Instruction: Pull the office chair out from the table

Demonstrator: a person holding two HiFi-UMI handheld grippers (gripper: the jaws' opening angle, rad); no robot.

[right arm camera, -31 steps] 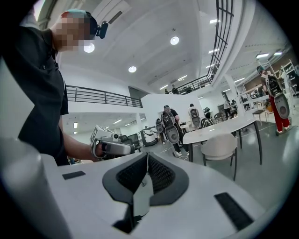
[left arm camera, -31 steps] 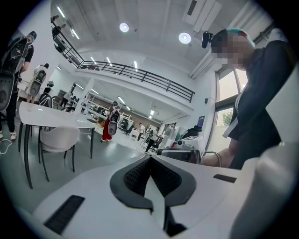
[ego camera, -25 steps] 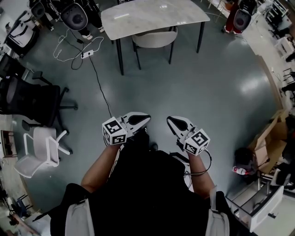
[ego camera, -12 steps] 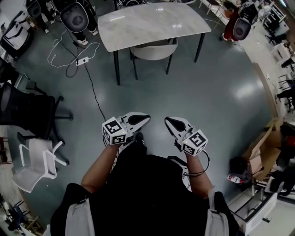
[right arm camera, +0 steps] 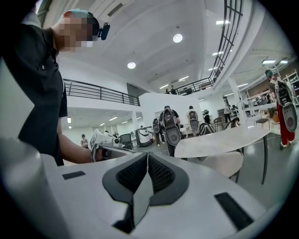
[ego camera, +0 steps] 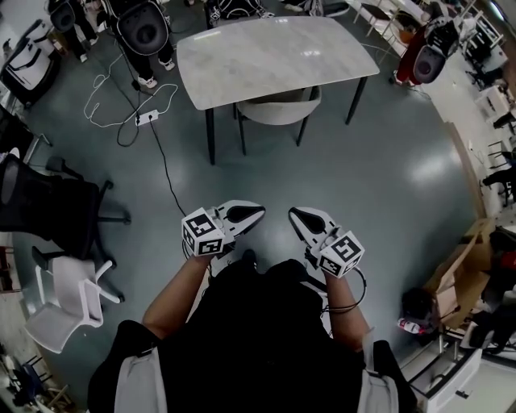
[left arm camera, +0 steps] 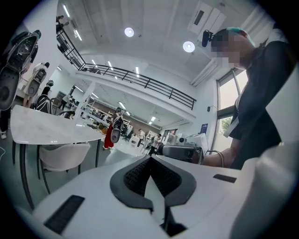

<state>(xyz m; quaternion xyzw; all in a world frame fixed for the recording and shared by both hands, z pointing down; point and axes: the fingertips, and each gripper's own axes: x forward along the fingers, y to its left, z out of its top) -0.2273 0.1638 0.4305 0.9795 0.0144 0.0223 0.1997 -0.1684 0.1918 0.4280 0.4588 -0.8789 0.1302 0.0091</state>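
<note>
A pale chair (ego camera: 278, 106) on dark legs sits tucked under the near edge of a light marble-topped table (ego camera: 274, 44) at the top of the head view. Both grippers hang close to the person's body, well short of the chair, over bare floor. My left gripper (ego camera: 260, 211) is shut with nothing between its jaws; its own view shows the pads meeting (left arm camera: 150, 161), with the table (left arm camera: 42, 128) and chair (left arm camera: 63, 156) far off at left. My right gripper (ego camera: 293, 214) is also shut and empty (right arm camera: 147, 156), with the table (right arm camera: 219, 140) and chair (right arm camera: 224, 164) at right.
A black mesh office chair (ego camera: 48, 202) and a white chair (ego camera: 68, 294) stand at the left. A power strip with cables (ego camera: 145, 118) lies left of the table. Cardboard boxes (ego camera: 468, 258) sit at the right. Round black machines (ego camera: 141, 24) stand behind the table.
The person has walked toward the table: the table and chair look a little nearer and the chairs at the left have slid down the view. Both grippers stay shut.
</note>
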